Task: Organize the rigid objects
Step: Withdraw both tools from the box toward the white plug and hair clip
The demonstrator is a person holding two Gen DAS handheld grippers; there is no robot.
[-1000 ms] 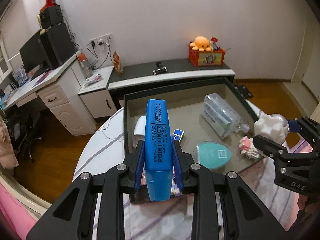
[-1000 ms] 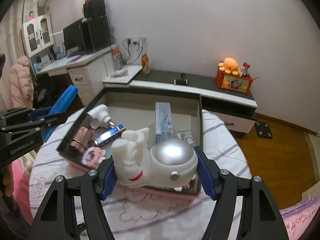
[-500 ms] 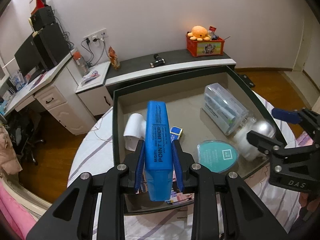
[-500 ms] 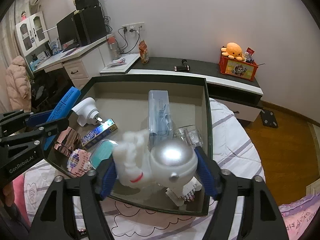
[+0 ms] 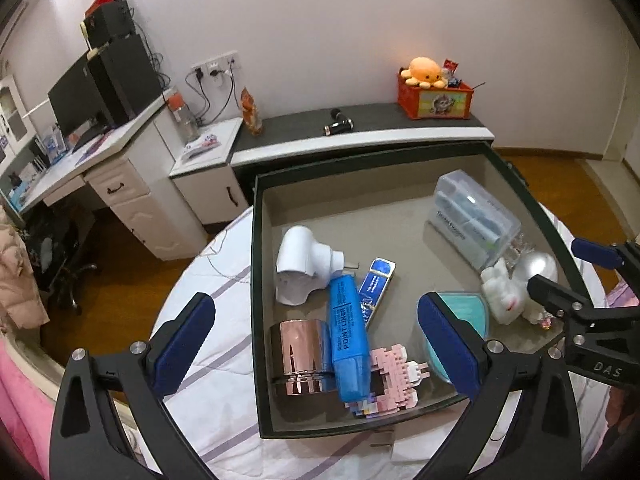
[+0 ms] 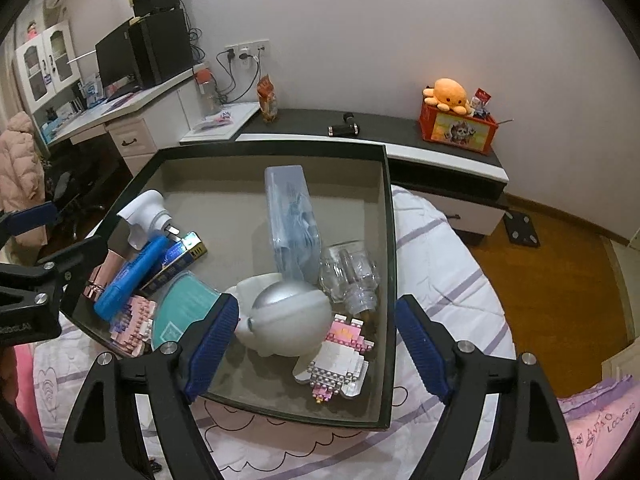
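Observation:
A dark box [image 5: 256, 280] [image 6: 386, 240] sits on a round table. The blue highlighter [image 5: 348, 336] [image 6: 132, 276] lies in its near left part, beside a rose-gold cylinder [image 5: 298, 356] and on a pink brick figure [image 5: 394, 376]. The white astronaut figure [image 6: 280, 320] [image 5: 516, 284] lies at the box's near right. My left gripper [image 5: 316, 344] is open above the highlighter. My right gripper [image 6: 316, 344] is open around the astronaut, not touching it.
The box also holds a white plug [image 5: 304, 264], a small blue box [image 5: 376, 284], a teal lid [image 6: 184, 312], a clear case [image 6: 292, 220], a clear glass piece [image 6: 352, 272] and a white-pink brick figure [image 6: 336, 360]. A low cabinet [image 5: 360, 136] stands behind.
Both grippers have opened. The highlighter has dropped from my left gripper into the box. The astronaut has left my right gripper and lies in the box.

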